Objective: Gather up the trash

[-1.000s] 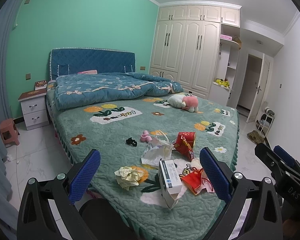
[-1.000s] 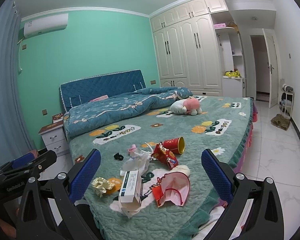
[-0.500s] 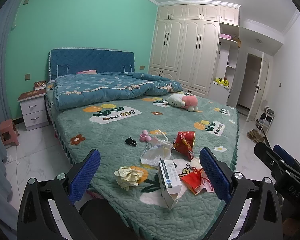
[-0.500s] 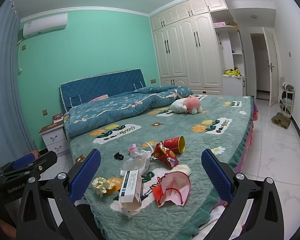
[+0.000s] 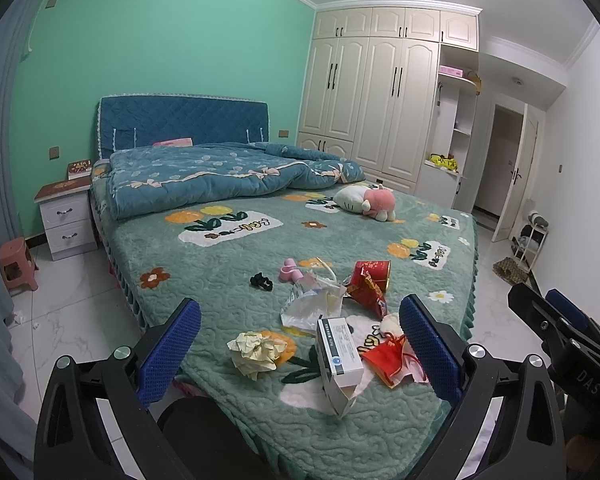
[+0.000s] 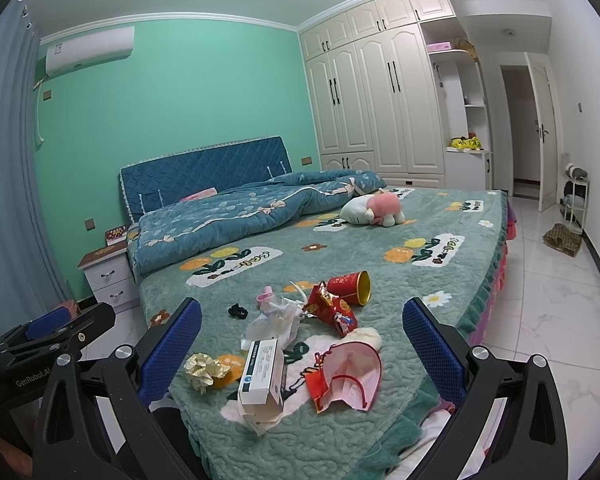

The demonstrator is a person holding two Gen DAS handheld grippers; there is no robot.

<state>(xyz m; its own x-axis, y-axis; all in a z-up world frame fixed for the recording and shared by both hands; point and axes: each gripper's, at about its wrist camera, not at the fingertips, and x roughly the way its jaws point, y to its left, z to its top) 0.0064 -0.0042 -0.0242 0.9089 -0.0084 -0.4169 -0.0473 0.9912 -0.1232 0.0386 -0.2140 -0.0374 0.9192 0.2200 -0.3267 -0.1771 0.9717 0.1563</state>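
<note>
Trash lies on the near corner of the green bed (image 5: 228,276): a crumpled yellow paper ball (image 5: 254,350), a white carton box (image 5: 340,356), a red and pink wrapper (image 5: 388,362), a crumpled clear bag (image 5: 314,306), a red snack packet (image 5: 366,294) and a tipped red cup (image 5: 374,270). The same box (image 6: 260,370), paper ball (image 6: 204,370) and cup (image 6: 350,286) show in the right wrist view. My left gripper (image 5: 298,350) and right gripper (image 6: 302,350) are both open and empty, held above the bed corner short of the trash.
A plush toy (image 5: 366,202), a folded blue quilt (image 5: 220,176), a black hair tie (image 5: 260,280) and a pink item (image 5: 290,272) are on the bed. A nightstand (image 5: 66,220) and pink stool (image 5: 16,264) stand left. Wardrobes (image 5: 380,96) line the back wall.
</note>
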